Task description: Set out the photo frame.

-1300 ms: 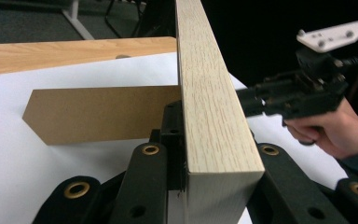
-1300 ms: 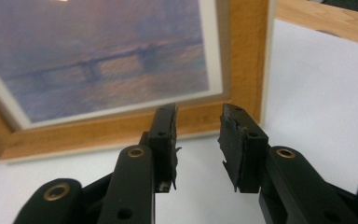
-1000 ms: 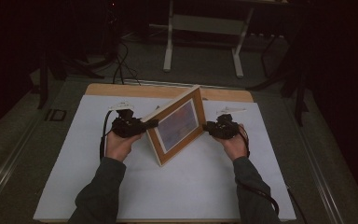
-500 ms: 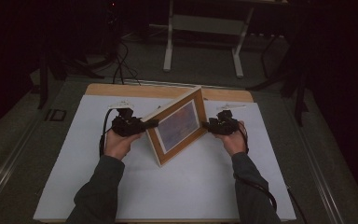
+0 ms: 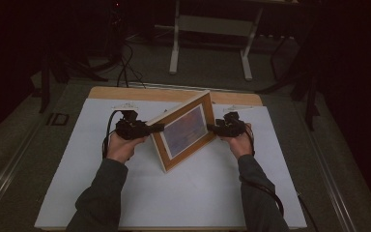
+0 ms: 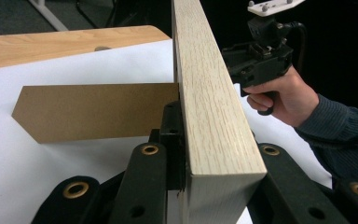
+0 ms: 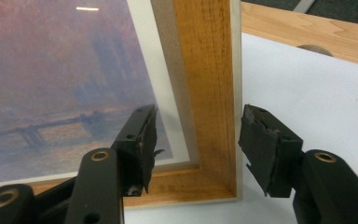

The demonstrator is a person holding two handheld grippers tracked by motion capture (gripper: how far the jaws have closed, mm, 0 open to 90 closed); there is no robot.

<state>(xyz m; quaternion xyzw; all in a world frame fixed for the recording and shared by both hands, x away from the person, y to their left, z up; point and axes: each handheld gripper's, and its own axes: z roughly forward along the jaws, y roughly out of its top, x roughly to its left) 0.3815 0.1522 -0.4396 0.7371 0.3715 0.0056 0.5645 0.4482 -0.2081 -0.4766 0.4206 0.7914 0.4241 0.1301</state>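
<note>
— Standing on the white sheet [image 5: 125, 193], is that picture frame [image 5: 186, 130] upright?

— It stands on its lower edge near the table's centre, tilted in the high view, with its top corner toward 12 o'clock and its bottom corner toward 6. Light wood border, and a hazy purple print of a bridge [image 7: 32, 128] behind glass.

— Who has hold of it?

— The left gripper [image 5: 154, 128], at 9 o'clock of the frame, has its jaws clamped narrow on the frame's edge; its own view shows the pale wood edge [image 6: 209, 107] pinched between them, and a brown cardboard easel stand [image 6: 93, 112] lying out behind on the sheet.

— And the other one?

— The right gripper [image 5: 212, 128] sits at 3 o'clock. Its jaws are spread wide around the frame's side near the bottom corner, one before the glass, one behind the back, neither touching.

— Beyond that?

— The wooden table [image 5: 174, 94] shows at 12 o'clock past the sheet, then a white stand [image 5: 210, 29] on the dark floor.
</note>
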